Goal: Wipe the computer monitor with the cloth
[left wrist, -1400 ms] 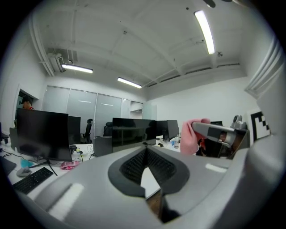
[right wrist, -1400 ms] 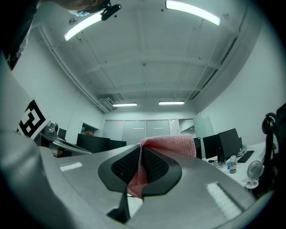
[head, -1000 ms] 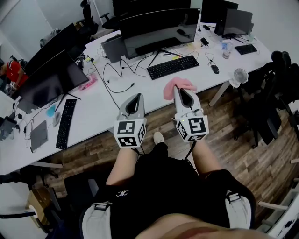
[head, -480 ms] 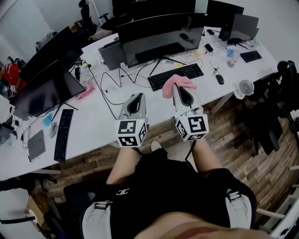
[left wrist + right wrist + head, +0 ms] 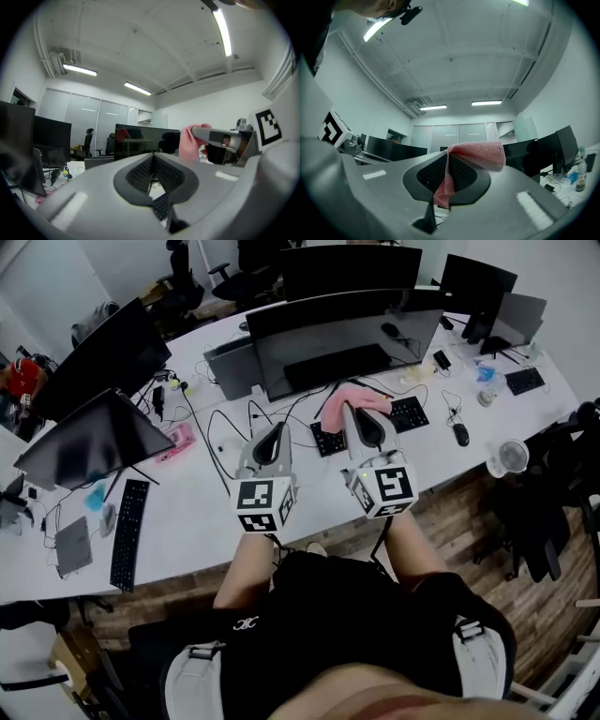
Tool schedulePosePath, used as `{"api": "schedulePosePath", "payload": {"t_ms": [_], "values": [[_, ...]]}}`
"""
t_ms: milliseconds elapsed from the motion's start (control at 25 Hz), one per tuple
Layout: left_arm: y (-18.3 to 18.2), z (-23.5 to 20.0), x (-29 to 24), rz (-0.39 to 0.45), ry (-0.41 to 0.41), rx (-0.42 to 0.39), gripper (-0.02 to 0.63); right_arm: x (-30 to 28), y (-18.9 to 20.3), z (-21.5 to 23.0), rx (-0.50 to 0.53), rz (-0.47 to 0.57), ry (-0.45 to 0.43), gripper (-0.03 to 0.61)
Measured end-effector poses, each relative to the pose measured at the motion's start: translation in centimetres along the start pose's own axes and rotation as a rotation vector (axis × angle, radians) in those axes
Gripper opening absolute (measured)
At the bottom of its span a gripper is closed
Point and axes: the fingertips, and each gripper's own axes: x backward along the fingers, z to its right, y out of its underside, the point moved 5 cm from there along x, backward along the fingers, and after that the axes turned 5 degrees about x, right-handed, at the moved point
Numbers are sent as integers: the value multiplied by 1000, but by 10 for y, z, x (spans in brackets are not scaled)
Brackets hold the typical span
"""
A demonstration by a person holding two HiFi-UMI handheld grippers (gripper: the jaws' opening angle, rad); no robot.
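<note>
Where the pink cloth point(image 5: 352, 399) hangs, you find it in front of the curved monitor point(image 5: 347, 338), low against the lower edge of the screen in the head view. The cloth is pinched between the jaws of your right gripper point(image 5: 353, 411). In the right gripper view, one fold drapes down between the pads and a flap lies over the upper jaw tip. The jaws are clenched on the fabric.

Your left gripper point(image 5: 277, 430) is held beside the right one, in front of the monitor's left half. Its jaws are pressed together with nothing between them.

The black keyboard point(image 5: 410, 413) lies on the white desk point(image 5: 187, 493) in front of the monitor and is partly covered by both grippers. A mouse point(image 5: 459, 434) sits to the right of the monitor's foot, and a small round fan point(image 5: 513, 457) stands further right, at the desk edge. Loose cables point(image 5: 220, 432) run across the desk to the left of the monitor. A second keyboard point(image 5: 129, 532) lies well to the left of the monitor.
</note>
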Motion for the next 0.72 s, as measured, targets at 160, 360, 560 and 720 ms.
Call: {"api": "schedulePosePath", "payload": {"t_ms": [160, 360, 560, 720], "values": [[-15, -26, -32, 16, -30, -2, 49, -44, 4, 5, 0, 0, -29, 9], [-20, -48, -56, -1, -58, -4, 49, -79, 18, 11, -20, -21, -50, 9], [-13, -67, -65, -24, -118, 20, 49, -127, 26, 10, -40, -44, -148, 9], [-11, -81, -59, -26, -193, 35, 49, -180, 24, 1, -25, -47, -250, 9]]}}
